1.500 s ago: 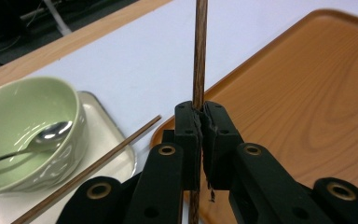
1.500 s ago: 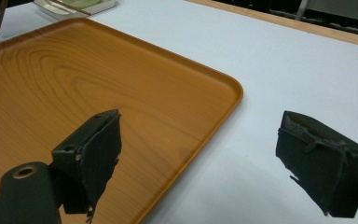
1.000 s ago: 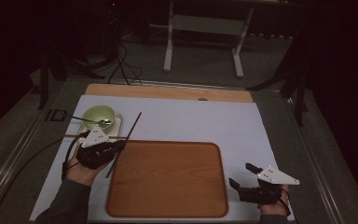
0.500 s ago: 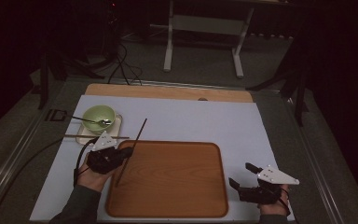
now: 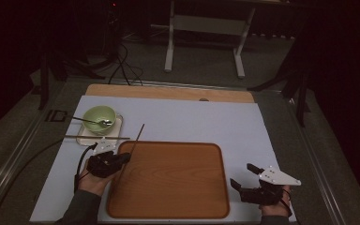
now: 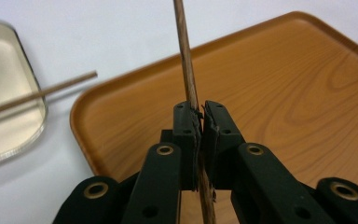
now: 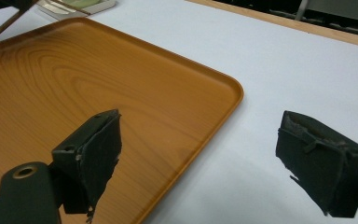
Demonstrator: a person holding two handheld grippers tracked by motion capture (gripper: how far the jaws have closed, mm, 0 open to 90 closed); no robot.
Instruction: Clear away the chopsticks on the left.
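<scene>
A thin brown chopstick [image 5: 136,137] is pinched between the jaws of my left gripper [image 5: 122,158], which is shut on it at the wooden tray's [image 5: 168,187] left rim. In the left gripper view the chopstick [image 6: 186,60] runs up from the closed left gripper [image 6: 199,116] over the wooden tray [image 6: 284,93]. A second chopstick [image 5: 93,137] lies across a small white dish [image 5: 85,139]. My right gripper [image 5: 242,174] rests on the white mat by the tray's right front corner. Nothing lies between the open jaws of the right gripper [image 7: 200,144], beside the tray [image 7: 51,79].
A green bowl [image 5: 98,117] with a metal spoon [image 5: 86,120] stands on the small white dish at the back left. The second chopstick [image 6: 42,93] and the dish's rim [image 6: 9,135] lie left of the tray. White mat stretches behind and right of the tray.
My left hand has come down and toward the table's near edge with the chopstick, which now sits lower over the tray's left rim. The right gripper has stayed put.
</scene>
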